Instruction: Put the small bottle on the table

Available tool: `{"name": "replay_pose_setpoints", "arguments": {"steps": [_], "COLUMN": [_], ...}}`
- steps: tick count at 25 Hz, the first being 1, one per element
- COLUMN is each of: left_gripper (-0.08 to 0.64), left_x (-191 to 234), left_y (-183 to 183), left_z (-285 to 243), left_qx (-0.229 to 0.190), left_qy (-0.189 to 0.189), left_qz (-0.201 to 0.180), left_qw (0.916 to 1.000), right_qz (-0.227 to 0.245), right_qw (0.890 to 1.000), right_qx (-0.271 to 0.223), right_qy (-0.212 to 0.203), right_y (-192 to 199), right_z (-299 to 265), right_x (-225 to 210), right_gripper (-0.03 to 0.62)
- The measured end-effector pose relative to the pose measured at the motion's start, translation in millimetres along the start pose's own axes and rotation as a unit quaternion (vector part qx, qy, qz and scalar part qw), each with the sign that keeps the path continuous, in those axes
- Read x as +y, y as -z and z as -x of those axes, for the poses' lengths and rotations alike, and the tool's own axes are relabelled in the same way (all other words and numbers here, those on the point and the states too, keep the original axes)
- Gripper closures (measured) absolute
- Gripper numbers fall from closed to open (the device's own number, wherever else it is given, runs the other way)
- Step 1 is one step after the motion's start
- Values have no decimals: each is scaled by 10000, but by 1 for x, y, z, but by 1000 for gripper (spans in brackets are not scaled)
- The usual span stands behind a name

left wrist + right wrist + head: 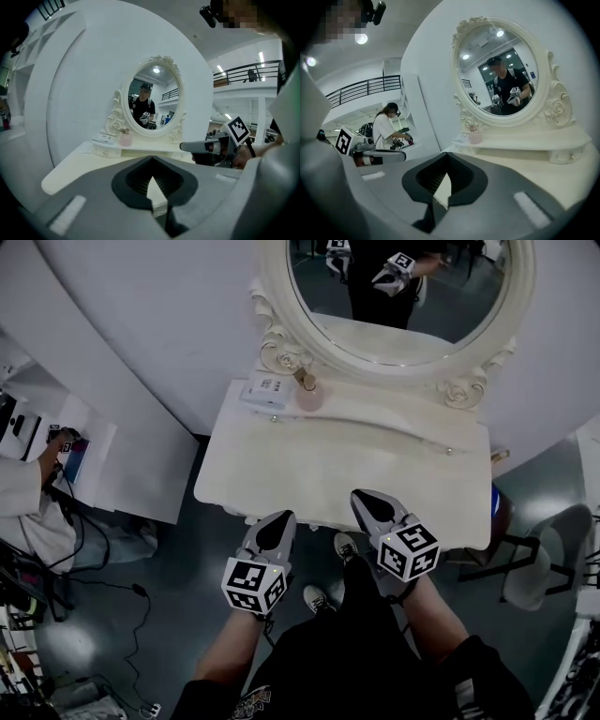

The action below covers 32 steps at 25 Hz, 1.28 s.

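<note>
Small bottle (310,395), rounded, pink, on cream shelf (384,396); left gripper (281,516), right gripper (362,494) clenched empty.

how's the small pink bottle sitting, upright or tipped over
Upright: the small bottle stands cap-up on the vanity shelf beside the white box.

Right gripper (446,154) closed, empty; small bottle (475,135) on shelf (534,139) under mirror (501,70).
</note>
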<state>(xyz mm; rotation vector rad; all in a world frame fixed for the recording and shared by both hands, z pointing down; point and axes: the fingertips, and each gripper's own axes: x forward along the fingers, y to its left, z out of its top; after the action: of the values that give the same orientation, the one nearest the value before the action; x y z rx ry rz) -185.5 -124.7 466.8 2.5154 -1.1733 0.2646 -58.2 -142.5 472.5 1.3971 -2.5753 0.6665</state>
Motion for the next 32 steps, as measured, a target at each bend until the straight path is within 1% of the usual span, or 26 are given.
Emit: {"name": "replay_pose_setpoints", "arguments": {"steps": [3, 5, 10, 13, 21, 27, 32], "left_gripper": [560, 560, 560, 560, 560, 560, 560], "left_x": [-9, -13, -19, -23, -46, -73, -105], "left_y": [13, 22, 38, 40, 36, 37, 39], "left_z": [17, 24, 39, 44, 42, 35, 27], "left_qx": [108, 173, 272, 283, 222, 183, 153], "left_qy": [130, 204, 254, 274, 195, 36, -68], "left_qz": [-37, 11, 203, 222, 247, 257, 298], "left_qw": [9999, 9996, 9991, 9990, 9993, 9995, 9994], "right_qz": [-20, -37, -56, -49, 33, 92, 154], "right_qw": [9999, 9999, 9997, 9997, 9997, 9989, 9979], "right_qx": [-2, 17, 74, 73, 230, 352, 424], "right_qy": [99, 159, 242, 246, -40, -279, -466], "right_y": [11, 17, 27, 28, 35, 41, 44], "right_z": [16, 24, 39, 45, 58, 79, 101], "right_x": [12, 16, 22, 24, 30, 22, 10], "right_gripper": [563, 563, 563, 563, 564, 565, 565]}}
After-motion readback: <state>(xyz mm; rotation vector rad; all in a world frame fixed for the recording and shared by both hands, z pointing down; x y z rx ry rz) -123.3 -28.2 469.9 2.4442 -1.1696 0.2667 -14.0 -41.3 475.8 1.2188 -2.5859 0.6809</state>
